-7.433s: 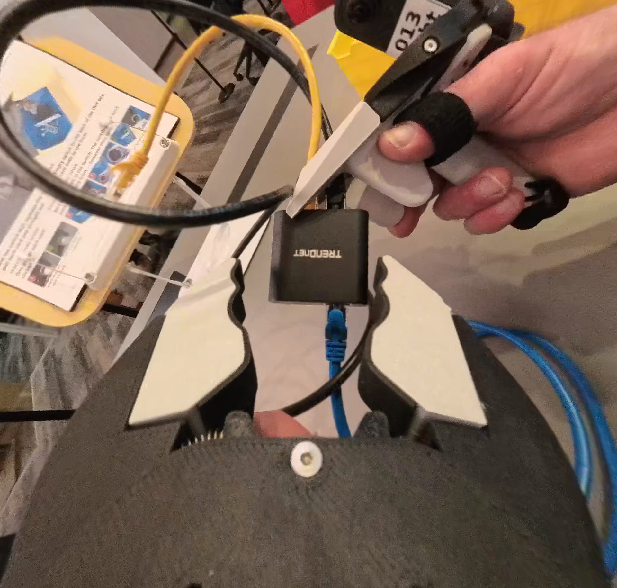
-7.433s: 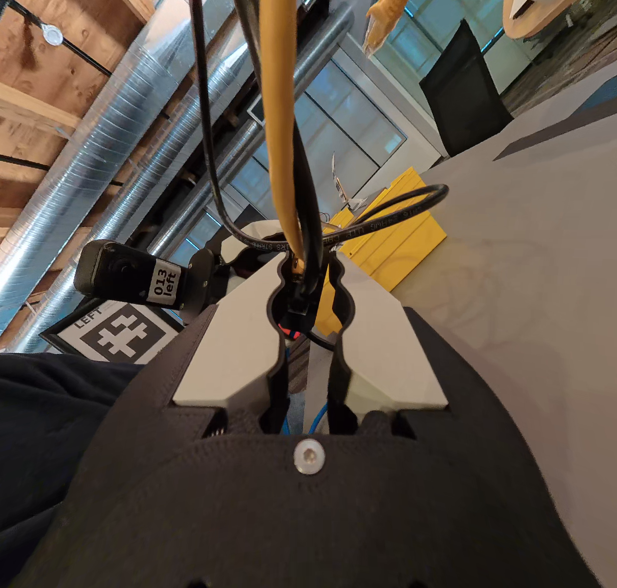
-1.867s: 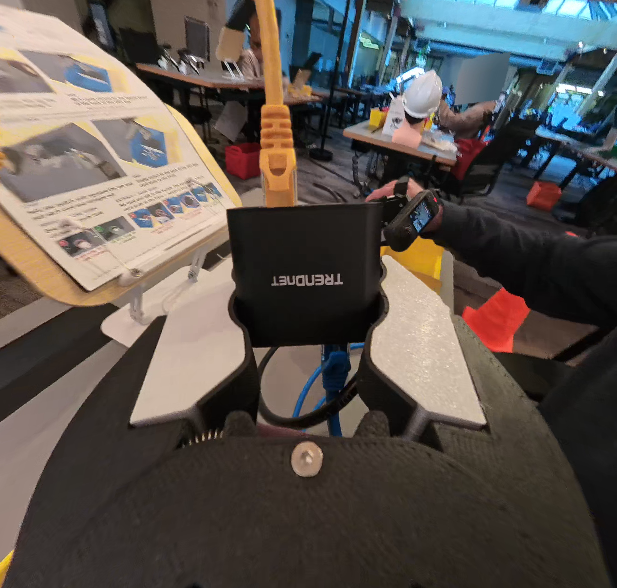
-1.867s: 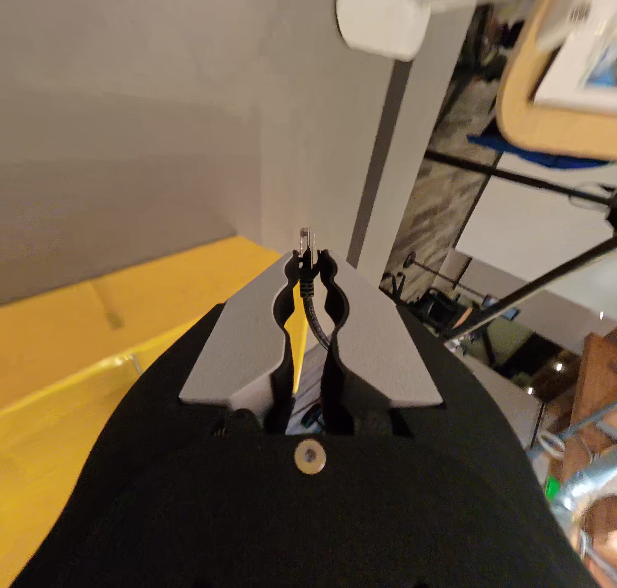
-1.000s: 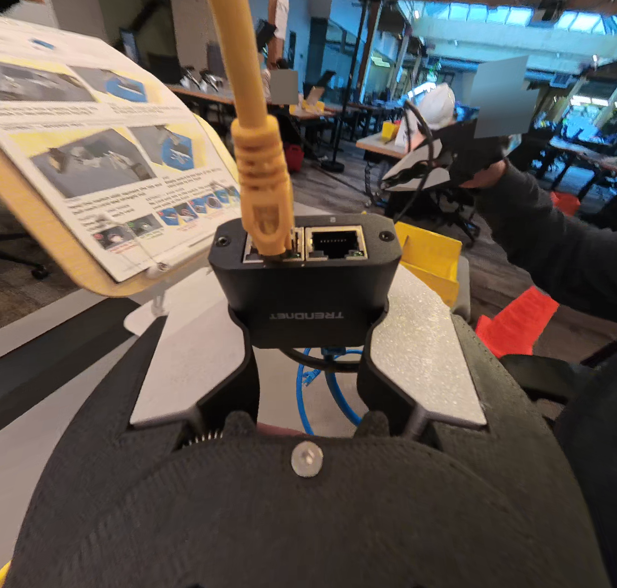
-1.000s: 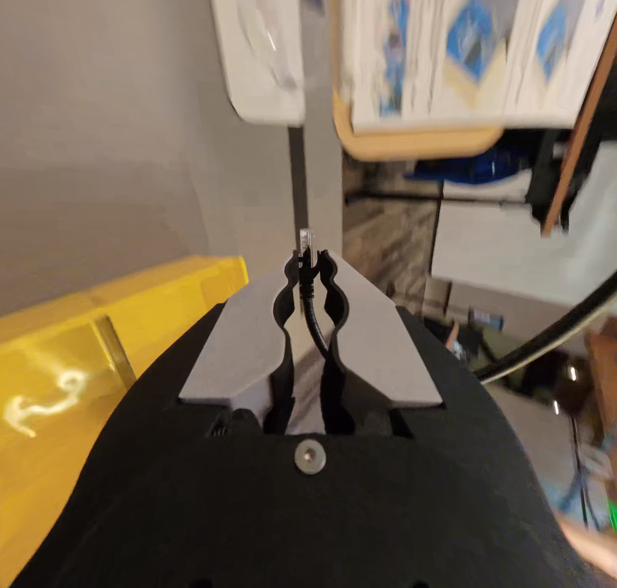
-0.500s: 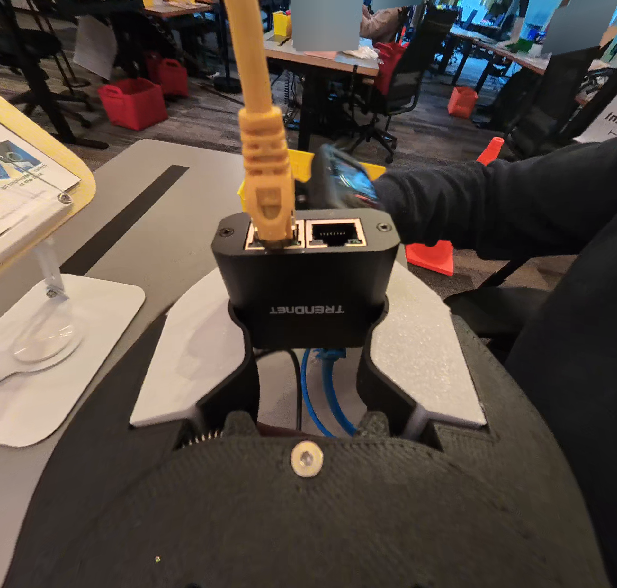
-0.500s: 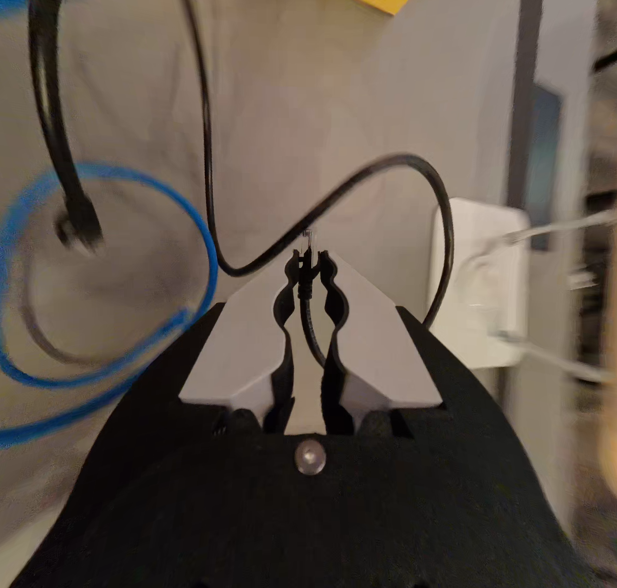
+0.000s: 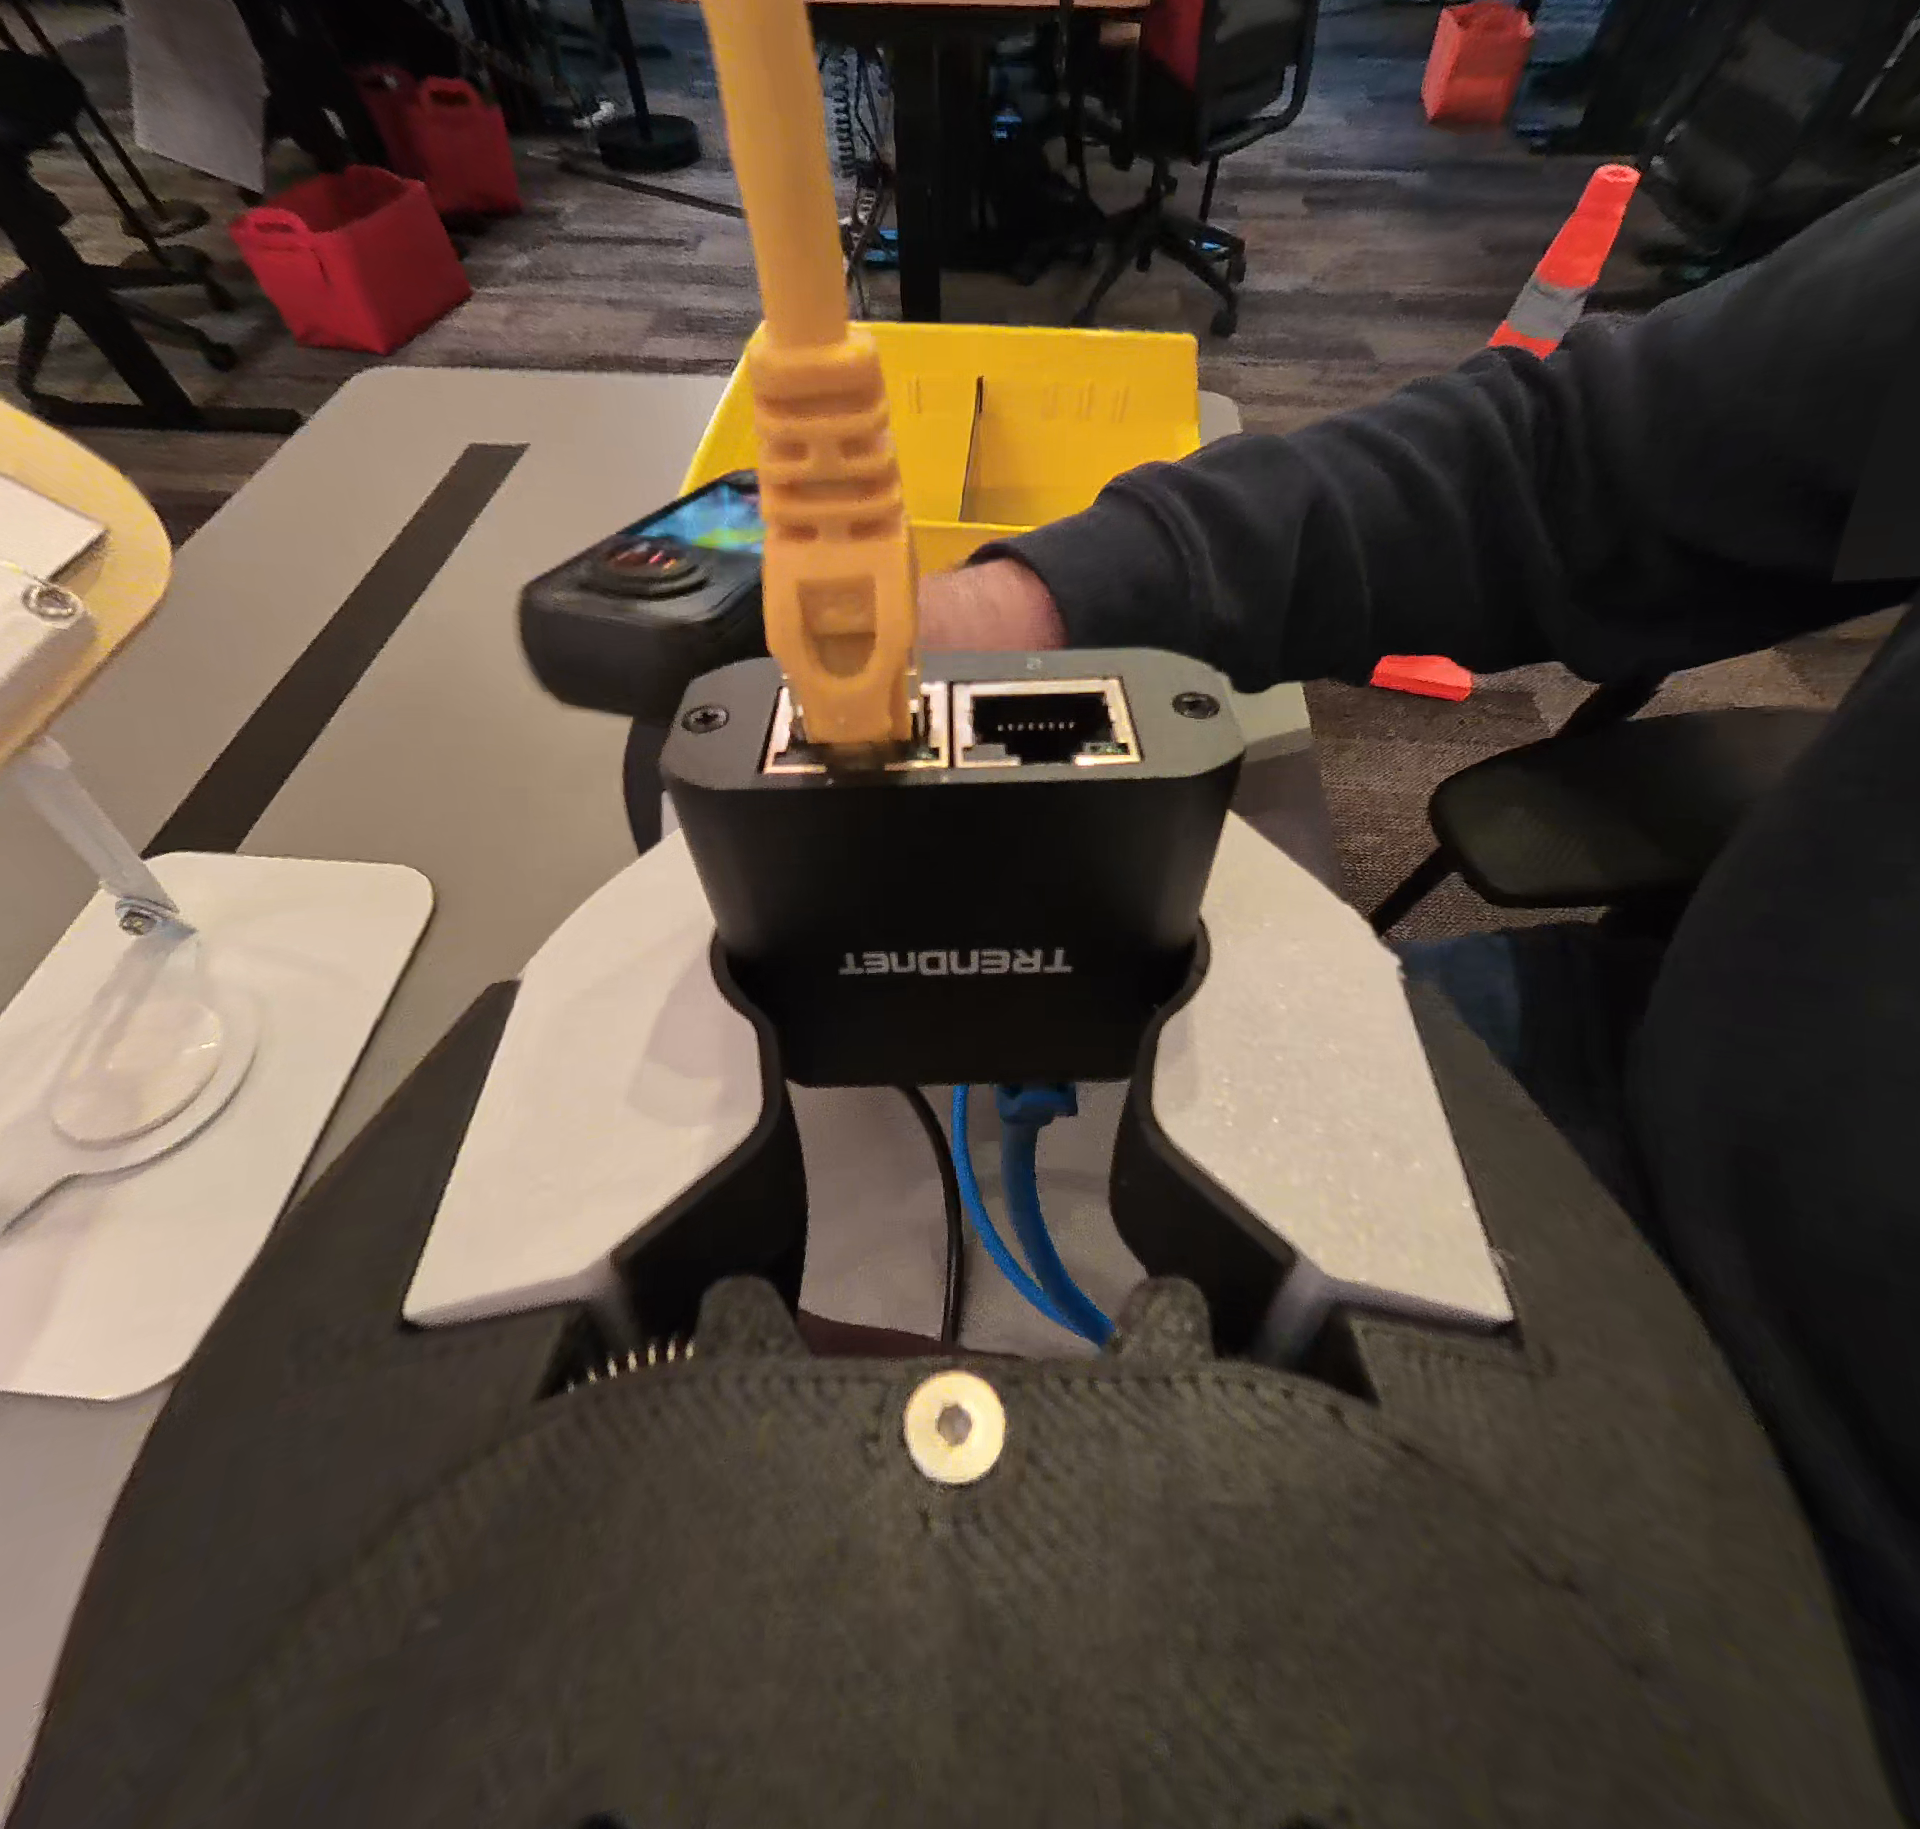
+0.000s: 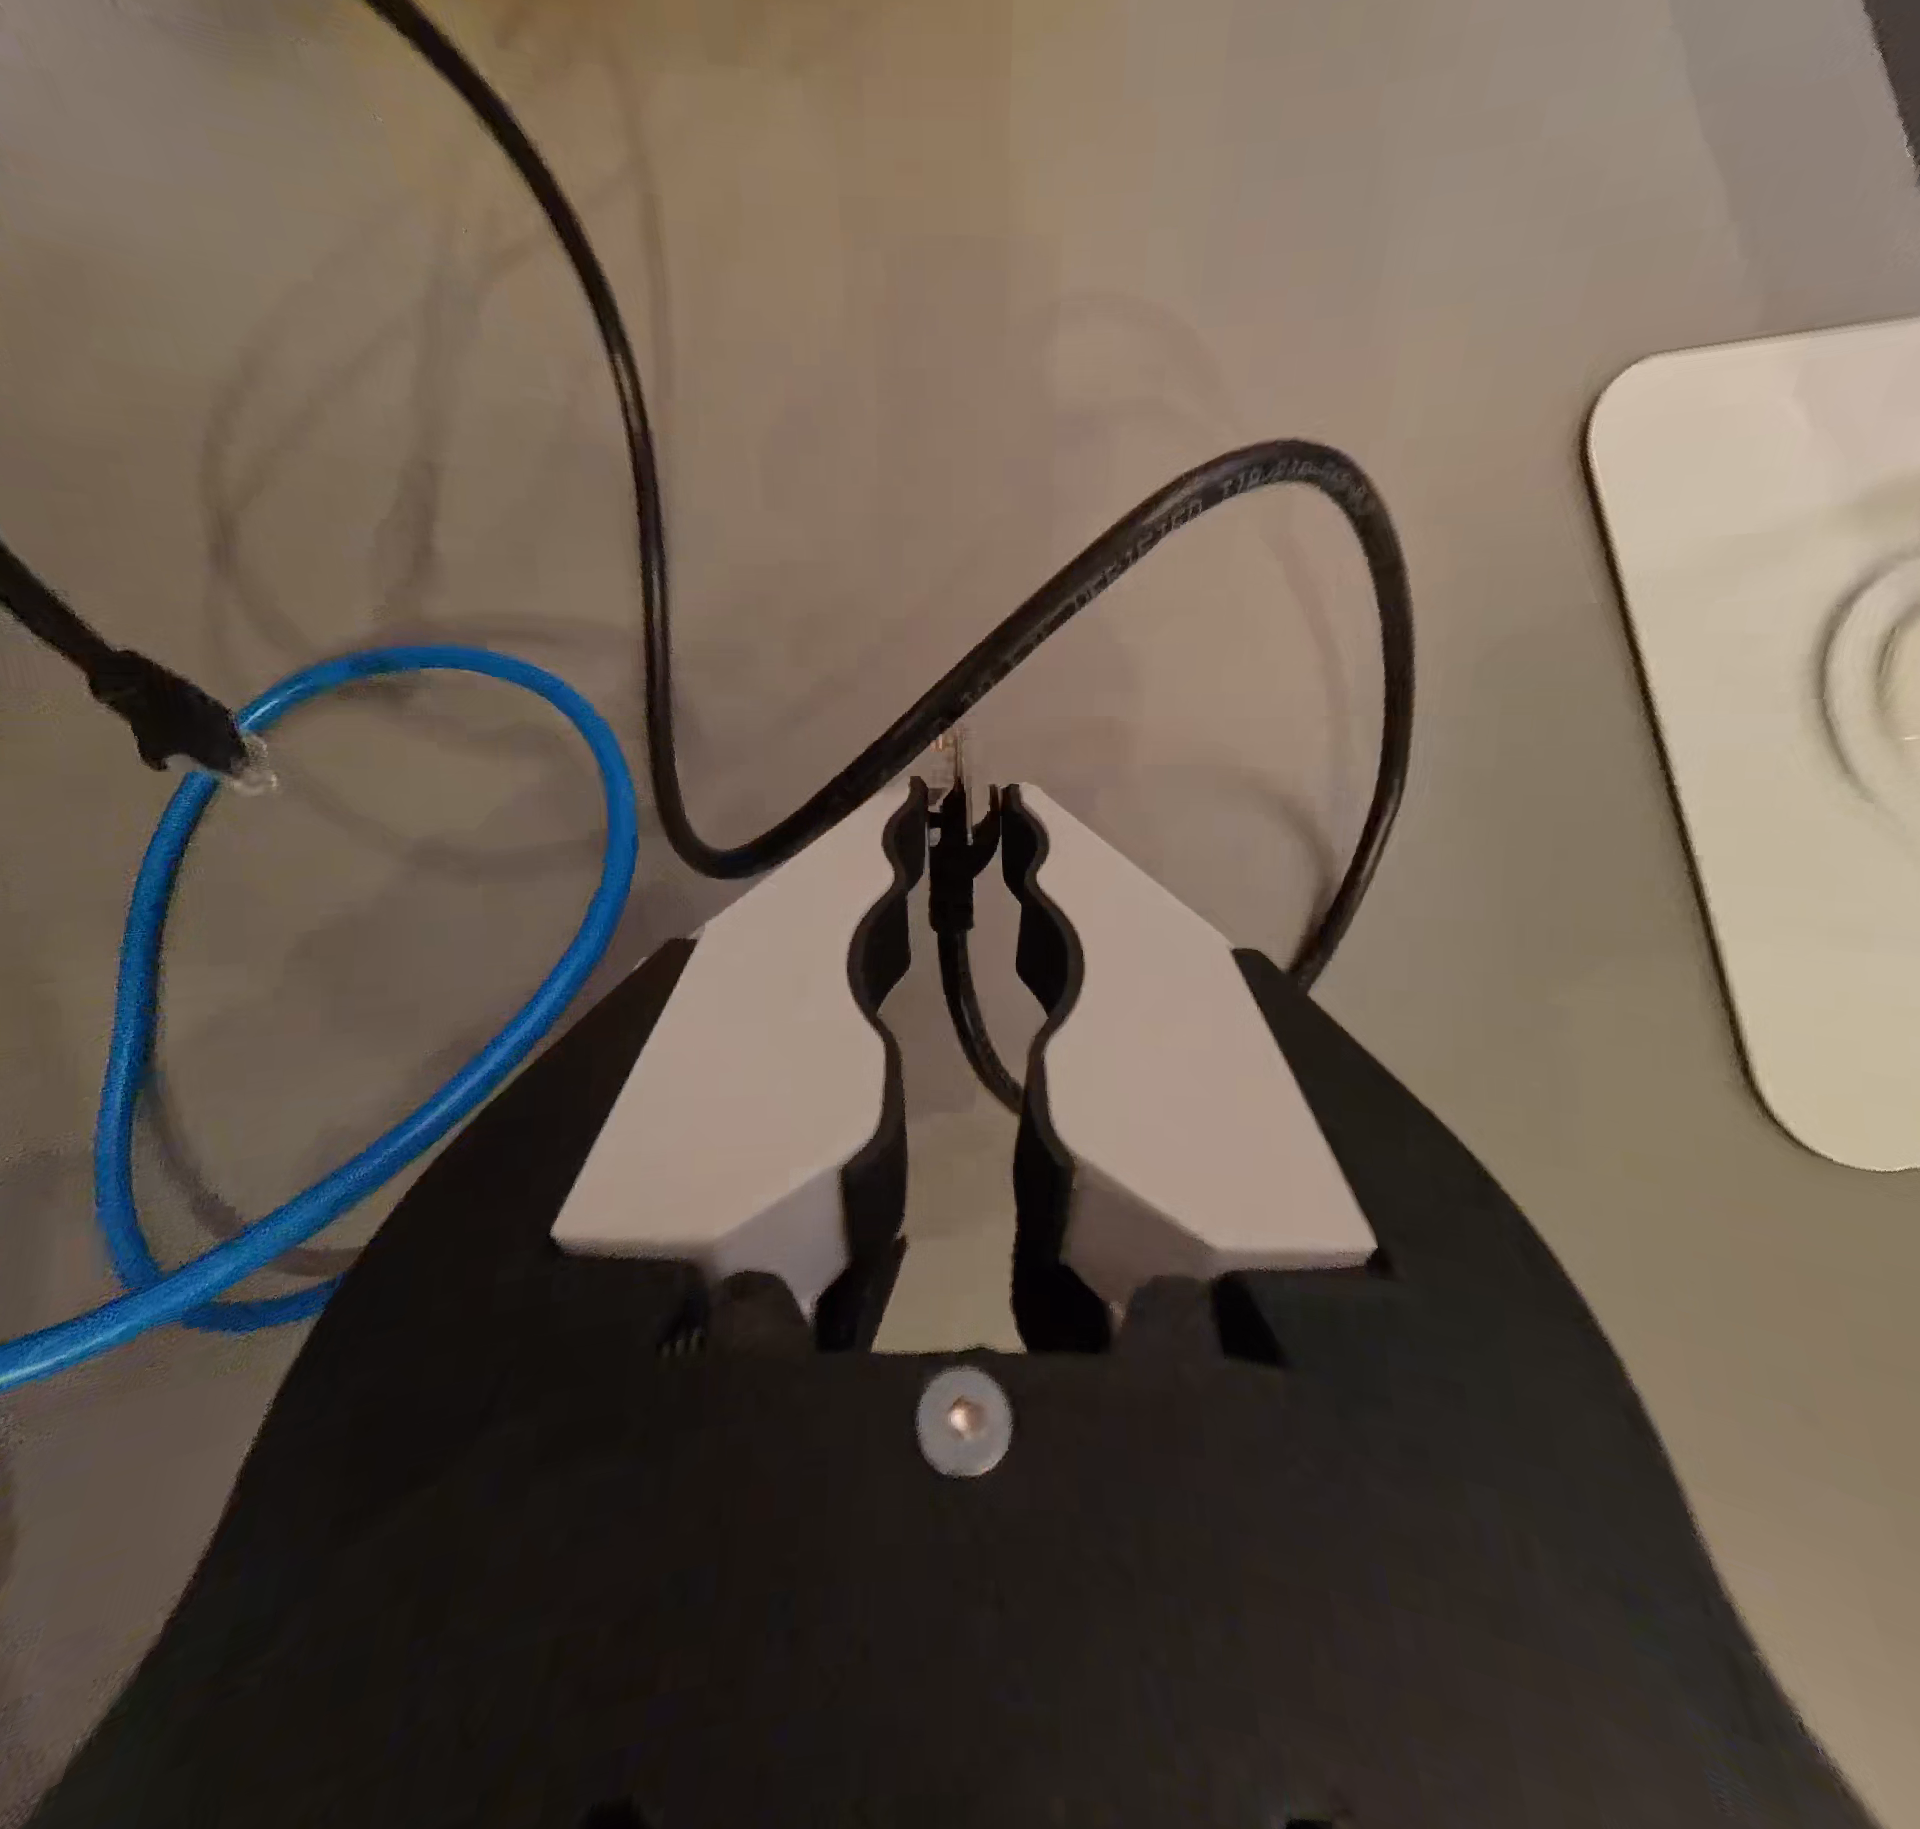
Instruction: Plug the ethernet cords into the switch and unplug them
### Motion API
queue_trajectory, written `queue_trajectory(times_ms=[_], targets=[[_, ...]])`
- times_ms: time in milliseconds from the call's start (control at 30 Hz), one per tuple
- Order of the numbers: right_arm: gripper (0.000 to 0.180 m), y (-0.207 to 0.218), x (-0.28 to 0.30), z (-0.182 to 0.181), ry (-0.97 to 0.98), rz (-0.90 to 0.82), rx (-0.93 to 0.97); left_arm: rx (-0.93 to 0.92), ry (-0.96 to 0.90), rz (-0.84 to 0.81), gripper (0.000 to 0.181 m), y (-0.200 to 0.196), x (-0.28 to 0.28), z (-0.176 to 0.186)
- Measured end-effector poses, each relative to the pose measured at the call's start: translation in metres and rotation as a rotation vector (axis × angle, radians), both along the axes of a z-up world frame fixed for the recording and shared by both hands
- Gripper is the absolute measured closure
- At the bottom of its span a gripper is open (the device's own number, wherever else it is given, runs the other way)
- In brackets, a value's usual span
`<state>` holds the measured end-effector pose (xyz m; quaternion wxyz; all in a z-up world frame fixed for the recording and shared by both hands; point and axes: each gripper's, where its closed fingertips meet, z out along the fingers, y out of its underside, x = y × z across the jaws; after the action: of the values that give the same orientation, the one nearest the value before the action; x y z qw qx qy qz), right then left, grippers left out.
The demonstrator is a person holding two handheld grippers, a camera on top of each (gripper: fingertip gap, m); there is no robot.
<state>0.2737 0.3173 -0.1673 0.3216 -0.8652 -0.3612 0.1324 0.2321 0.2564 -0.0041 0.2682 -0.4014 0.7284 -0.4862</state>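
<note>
My left gripper is shut on a black switch and holds it upright above the table. A yellow cord's plug sits in the switch's left top port. The right top port is empty. A blue cord enters the switch's underside. My right gripper is shut on a black cord's plug, pointing down at the grey table. Its cord loops ahead. In the left wrist view the right gripper's camera and hand sit just behind the switch.
A second black plug end lies on the blue cord's loop at the left. A white stand base is at the right; it also shows in the left wrist view. A yellow bin stands behind the switch. The grippers' ends are close to 20 cm from one another.
The right gripper swung from facing the stand to pointing down at the table and came close behind the switch. The left view turned right and tilted down. Both grips are unchanged.
</note>
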Motion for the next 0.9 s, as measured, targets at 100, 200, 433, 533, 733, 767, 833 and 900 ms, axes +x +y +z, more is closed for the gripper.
queue_trajectory(times_ms=[100, 200, 433, 533, 733, 767, 833, 900], targets=[[0.148, -0.012, -0.009, 0.010, 0.035, 0.042, 0.024, -0.007, 0.001, 0.033, 0.107, 0.009, 0.001, -0.006], [0.138, -0.028, -0.008, 0.028, -0.006, 0.047, 0.096, 0.005, -0.003, 0.065, 0.107, 0.016, 0.001, -0.008], [0.136, -0.066, -0.051, 0.075, 0.061, 0.175, 0.216, -0.025, -0.019, 0.092, 0.106, 0.019, 0.004, -0.002], [0.137, -0.062, -0.067, 0.040, -0.083, 0.235, 0.145, -0.017, -0.022, 0.102, 0.106, 0.015, 0.009, -0.001], [0.180, -0.064, -0.092, 0.049, 0.025, 0.244, 0.169, -0.010, -0.025, 0.155, 0.107, 0.024, 0.014, 0.000], [0.180, -0.067, -0.095, 0.061, 0.033, 0.238, 0.197, -0.017, -0.023, 0.177, 0.107, 0.028, 0.015, -0.001], [0.180, -0.078, -0.107, 0.081, 0.028, 0.268, 0.245, -0.017, -0.017, 0.220, 0.107, 0.037, 0.020, -0.002], [0.180, -0.082, -0.120, 0.096, -0.001, 0.285, 0.293, -0.015, -0.009, 0.253, 0.107, 0.042, 0.026, -0.002]])
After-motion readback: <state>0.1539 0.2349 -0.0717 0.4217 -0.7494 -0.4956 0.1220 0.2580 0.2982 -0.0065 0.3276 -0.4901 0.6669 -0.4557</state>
